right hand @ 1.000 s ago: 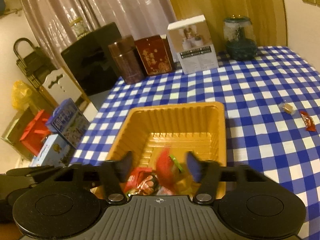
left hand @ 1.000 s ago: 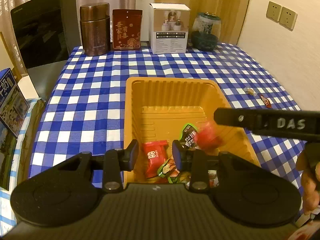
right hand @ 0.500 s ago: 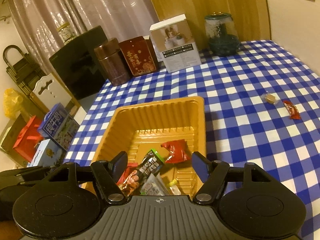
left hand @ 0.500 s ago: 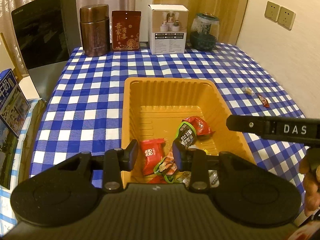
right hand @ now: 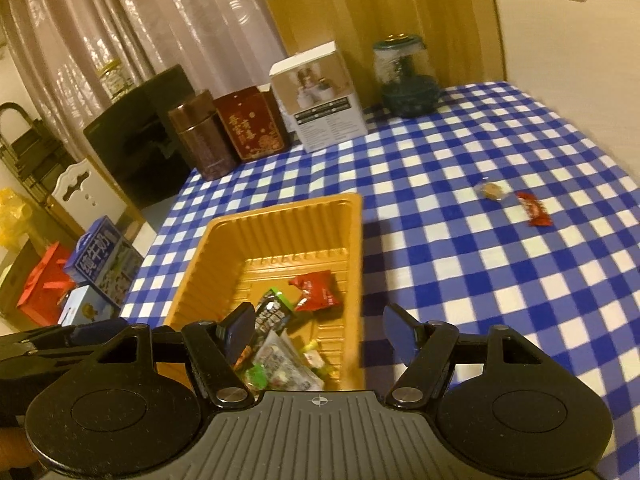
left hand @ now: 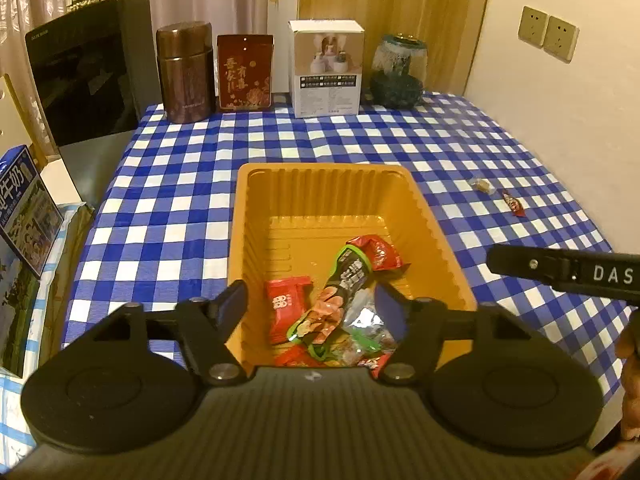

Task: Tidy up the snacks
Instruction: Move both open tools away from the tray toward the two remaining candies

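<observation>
The left gripper (left hand: 312,304) has just been opening – nothing between its jaws; the right gripper (right hand: 320,332) gapes empty. A red crinkled snack packet (left hand: 378,252) now lies in the ribbed orange plastic tray (left hand: 320,176) – two small wrapped sweets (right hand: 516,200) remain on the blue-checked tablecloth (right hand: 460,248).

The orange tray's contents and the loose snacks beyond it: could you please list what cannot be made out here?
- Left wrist view: the left gripper body hides the near end of the orange tray.
- Both views: the small tan candy and red candy on the checked tablecloth are too small to read.
</observation>
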A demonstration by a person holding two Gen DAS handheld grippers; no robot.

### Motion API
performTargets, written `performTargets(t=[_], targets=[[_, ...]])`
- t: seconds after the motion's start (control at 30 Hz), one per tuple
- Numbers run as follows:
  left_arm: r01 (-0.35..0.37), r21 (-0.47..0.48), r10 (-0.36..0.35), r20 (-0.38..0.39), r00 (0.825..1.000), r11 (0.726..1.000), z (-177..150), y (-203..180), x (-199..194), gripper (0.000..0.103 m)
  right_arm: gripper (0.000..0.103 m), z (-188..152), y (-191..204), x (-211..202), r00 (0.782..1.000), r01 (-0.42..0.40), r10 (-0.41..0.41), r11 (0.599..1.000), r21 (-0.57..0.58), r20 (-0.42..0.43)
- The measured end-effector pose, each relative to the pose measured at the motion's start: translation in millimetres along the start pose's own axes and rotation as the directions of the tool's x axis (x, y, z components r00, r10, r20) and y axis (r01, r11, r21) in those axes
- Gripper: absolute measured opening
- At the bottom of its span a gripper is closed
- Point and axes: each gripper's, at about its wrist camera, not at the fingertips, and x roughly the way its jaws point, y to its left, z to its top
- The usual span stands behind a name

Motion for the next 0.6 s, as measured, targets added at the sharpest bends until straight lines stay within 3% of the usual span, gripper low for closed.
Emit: performTargets(t=[0.27,0.43,0.6], targets=[[0.007,-0.008,-0.007,0.007,1.000,1.000,-4.4,-17.6,-9.1,0.095,0.071,-9.6,-12.1,-25.4,0.998,0.056,-0.055,0.998,-0.026,0.017],[0.023,-0.011,-0.022,0.031,0.999,1.000,-5.9,-31.2,-14.7,0.103,0.071,-16.7,-23.4,-38.4,0.996,0.086,-0.086,0.996,-0.026,0.021],[0.064,0.001,-0.064,0.048,0.997,0.998,-5.4,-51.1,-17.3,0.103,0.071,-19.6,-37.1,-52.3,0.991,0.133,-0.132,0.991,-0.021,0.032]])
